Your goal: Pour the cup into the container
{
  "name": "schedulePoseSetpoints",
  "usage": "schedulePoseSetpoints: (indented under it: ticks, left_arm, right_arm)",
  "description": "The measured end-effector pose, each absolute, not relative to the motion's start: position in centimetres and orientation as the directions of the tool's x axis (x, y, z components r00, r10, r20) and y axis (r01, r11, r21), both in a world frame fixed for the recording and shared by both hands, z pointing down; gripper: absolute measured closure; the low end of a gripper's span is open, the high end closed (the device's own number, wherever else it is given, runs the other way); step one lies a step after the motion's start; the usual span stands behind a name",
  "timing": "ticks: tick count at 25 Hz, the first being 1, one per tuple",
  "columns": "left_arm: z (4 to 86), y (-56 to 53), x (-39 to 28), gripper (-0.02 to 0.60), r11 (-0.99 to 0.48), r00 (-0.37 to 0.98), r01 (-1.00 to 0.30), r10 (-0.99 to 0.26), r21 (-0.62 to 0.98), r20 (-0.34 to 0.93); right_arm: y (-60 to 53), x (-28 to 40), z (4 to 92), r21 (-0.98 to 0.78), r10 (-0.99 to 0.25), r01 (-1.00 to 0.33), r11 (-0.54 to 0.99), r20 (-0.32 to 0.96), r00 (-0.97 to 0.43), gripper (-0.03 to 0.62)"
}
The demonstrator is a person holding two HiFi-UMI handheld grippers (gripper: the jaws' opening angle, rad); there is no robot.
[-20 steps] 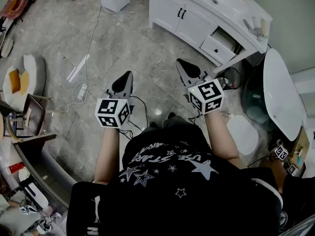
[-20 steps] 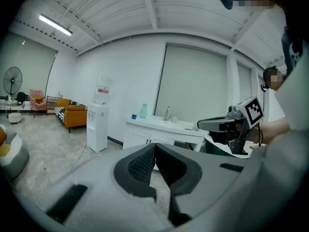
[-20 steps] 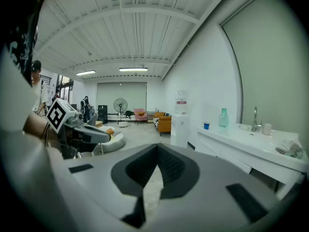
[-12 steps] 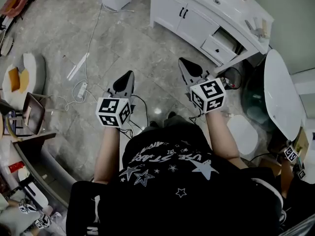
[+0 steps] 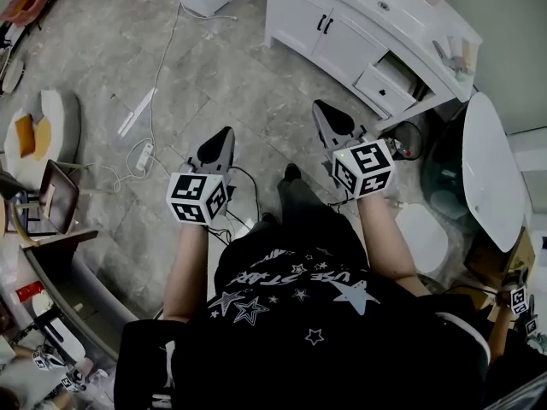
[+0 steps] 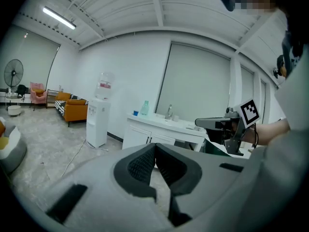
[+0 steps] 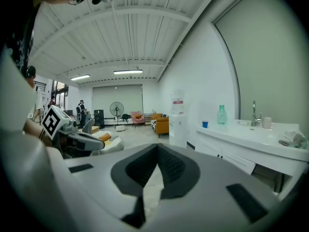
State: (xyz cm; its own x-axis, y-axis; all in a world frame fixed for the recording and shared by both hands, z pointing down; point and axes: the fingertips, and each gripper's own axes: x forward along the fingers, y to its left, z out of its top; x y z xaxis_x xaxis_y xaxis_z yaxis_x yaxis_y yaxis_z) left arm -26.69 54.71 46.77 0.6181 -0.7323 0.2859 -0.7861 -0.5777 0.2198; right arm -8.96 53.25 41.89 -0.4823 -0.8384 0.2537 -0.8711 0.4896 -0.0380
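Over the grey floor (image 5: 214, 67), both the left gripper (image 5: 225, 133) and right gripper (image 5: 320, 108) hold their fingers together on nothing, while the small blue cup (image 7: 205, 124) sits far off on the white table (image 7: 241, 132), likely light and spill-prone, best pinched gently round its middle.

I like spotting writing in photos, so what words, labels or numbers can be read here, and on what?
"USE STAR": white print on the person's black shirt; the rest is unreadable.
Red label on water dispenser: too small to read.
Cubes on left tool and right tool: square patterns only, no words.
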Motion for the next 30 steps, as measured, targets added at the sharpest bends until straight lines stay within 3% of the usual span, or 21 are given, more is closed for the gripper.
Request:
schedulePoseSetpoints:
  ticks: [5, 17, 23, 30]
  left_arm:
    - [46.9, 51.1, -26.2, 0.572, -0.567, 0.598, -0.801, -0.744, 0.192, 0.297]
    - [45.5, 36.1, -22.2, 0.572, -0.507, 0.532, -0.847, -0.792, 0.161, 0.301]
    - [44.4, 28.2, -18.2, 0.572, -0.495, 0.517, -0.856, -0.802, 0.151, 0.298]
    - [43.5, 22.0, -14.3, 0.572, -0.494, 0.508, -0.86, -0.811, 0.126, 0.292]
  right_arm:
    - [49.1, -7.1, 42.8, -0.067, -0.847, -0.88, 0.47, 0.246, -0.471, 0.509]
    - [31.2, -1.0, 43.3, -0.216, -0.81, -0.844, 0.491, 0.243, -0.534, 0.21]
    - [23.3, 2.8, 43.2, -0.215, -0.796, -0.832, 0.512, 0.246, -0.553, 0.166]
    - [17.5, 7.0, 43.3, -0.235, -0.795, -0.827, 0.511, 0.238, -0.558, 0.161]
